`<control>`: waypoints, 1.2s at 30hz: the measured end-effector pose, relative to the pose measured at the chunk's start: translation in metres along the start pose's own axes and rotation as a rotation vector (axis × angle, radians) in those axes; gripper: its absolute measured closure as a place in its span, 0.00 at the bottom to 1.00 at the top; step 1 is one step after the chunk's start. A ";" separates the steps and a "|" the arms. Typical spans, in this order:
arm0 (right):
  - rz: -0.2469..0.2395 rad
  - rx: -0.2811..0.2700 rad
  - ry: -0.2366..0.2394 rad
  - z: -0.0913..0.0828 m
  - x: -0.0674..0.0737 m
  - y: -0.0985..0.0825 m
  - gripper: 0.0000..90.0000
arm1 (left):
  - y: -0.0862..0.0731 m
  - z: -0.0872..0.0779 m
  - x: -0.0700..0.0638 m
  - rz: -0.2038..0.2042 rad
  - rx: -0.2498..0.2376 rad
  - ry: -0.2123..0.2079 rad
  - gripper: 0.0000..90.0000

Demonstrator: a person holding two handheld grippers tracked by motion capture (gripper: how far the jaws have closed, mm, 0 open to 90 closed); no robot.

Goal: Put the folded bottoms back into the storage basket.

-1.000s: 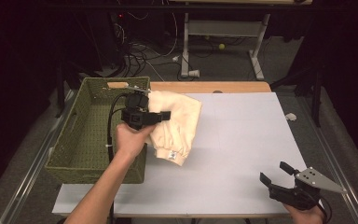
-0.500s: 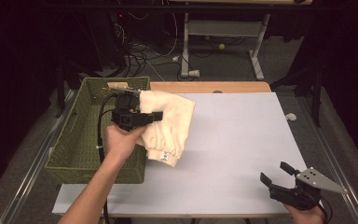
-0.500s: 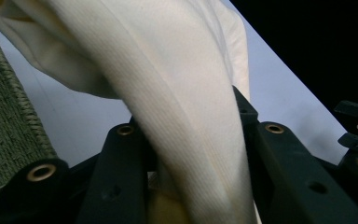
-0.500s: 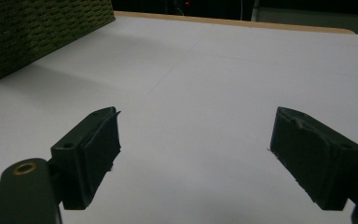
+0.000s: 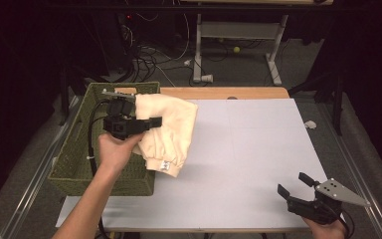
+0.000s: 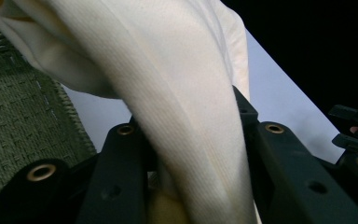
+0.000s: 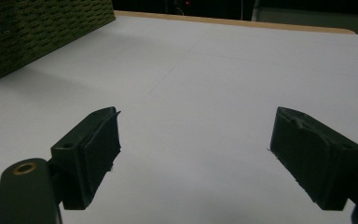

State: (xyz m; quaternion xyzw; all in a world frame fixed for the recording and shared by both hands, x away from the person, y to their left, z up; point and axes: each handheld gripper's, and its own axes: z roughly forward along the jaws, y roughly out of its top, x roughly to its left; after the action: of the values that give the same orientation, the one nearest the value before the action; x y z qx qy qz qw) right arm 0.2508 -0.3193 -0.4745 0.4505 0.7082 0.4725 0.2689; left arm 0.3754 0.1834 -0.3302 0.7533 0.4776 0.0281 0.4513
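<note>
- One cream cloth hangs from the left gripper, draped over the near right wall of the green woven basket, with its hemmed lower edge resting on the white table.
- Against the frame a second earlier, the cloth has moved toward the basket and a little up; more of it now sits above the basket's rim and less of it lies spread on the table.
- In the left gripper view, a thick fold of the cloth runs between the two black jaws, which are pinched on it.
- The left hand has shifted toward the basket along with the gripper, its cable looping down inside the basket.
- The right gripper sits at the near right corner of the table, well apart from the cloth, in the same place as before.
- In the right gripper view its jaws stand spread wide over bare table, with nothing between them.
</note>
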 end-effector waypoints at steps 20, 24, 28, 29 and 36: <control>0.002 0.004 -0.006 0.000 0.000 0.000 0.18 | -0.009 -0.039 0.023 -0.045 -0.070 0.019 0.71; 0.001 0.005 -0.007 0.001 0.000 0.000 0.18 | -0.011 -0.043 0.028 -0.054 -0.074 0.024 0.71; 0.000 0.006 -0.005 0.001 0.000 0.000 0.18 | -0.016 -0.048 0.034 -0.068 -0.082 0.034 0.71; -0.001 0.006 -0.005 0.001 0.000 0.000 0.18 | -0.017 -0.049 0.035 -0.071 -0.083 0.039 0.71; 0.000 0.006 -0.004 0.001 0.000 0.000 0.18 | -0.022 -0.056 0.043 -0.084 -0.095 0.053 0.71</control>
State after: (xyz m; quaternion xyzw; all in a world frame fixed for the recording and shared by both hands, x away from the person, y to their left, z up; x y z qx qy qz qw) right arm 0.2515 -0.3189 -0.4748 0.4526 0.7090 0.4693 0.2688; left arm 0.3572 0.2552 -0.3295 0.7093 0.5188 0.0516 0.4744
